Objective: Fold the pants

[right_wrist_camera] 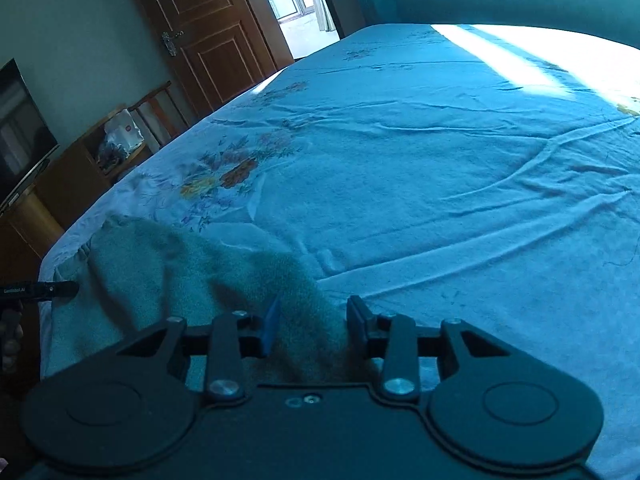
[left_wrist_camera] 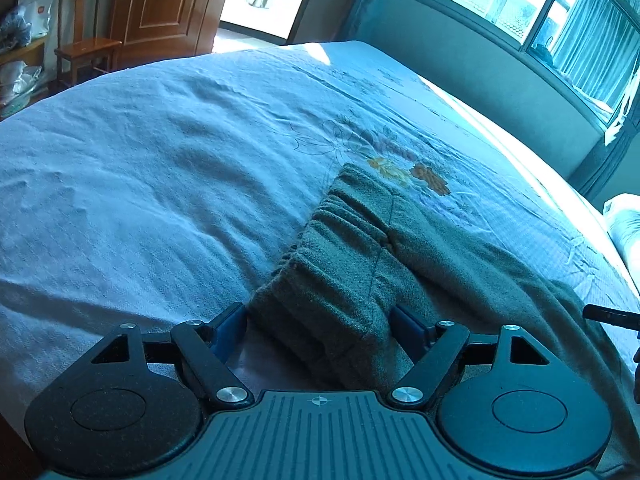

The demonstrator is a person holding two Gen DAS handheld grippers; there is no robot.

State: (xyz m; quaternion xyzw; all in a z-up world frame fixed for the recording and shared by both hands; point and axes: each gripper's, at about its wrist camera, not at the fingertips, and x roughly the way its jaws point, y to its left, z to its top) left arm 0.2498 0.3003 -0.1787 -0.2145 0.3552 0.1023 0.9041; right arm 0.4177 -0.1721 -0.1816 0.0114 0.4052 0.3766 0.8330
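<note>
Grey-green fleece pants (left_wrist_camera: 372, 256) lie on the bed, the gathered waistband (left_wrist_camera: 320, 224) toward the left. My left gripper (left_wrist_camera: 320, 320) is open, its fingers on either side of the near waistband corner, cloth between them. In the right wrist view the pants (right_wrist_camera: 160, 280) stretch to the left, and my right gripper (right_wrist_camera: 312, 324) is open with a bunch of the cloth between its fingers. A tip of the right gripper shows at the right edge of the left wrist view (left_wrist_camera: 608, 316), and the left gripper shows at the left edge of the right wrist view (right_wrist_camera: 40, 290).
The bed has a light blue sheet (left_wrist_camera: 160, 168) with a flower print (right_wrist_camera: 224, 176). A wooden chair (left_wrist_camera: 84, 48) and door (right_wrist_camera: 208, 28) stand beyond the bed's edge. A window (left_wrist_camera: 540, 20) runs along the far wall. A white pillow (left_wrist_camera: 624, 224) lies at the right.
</note>
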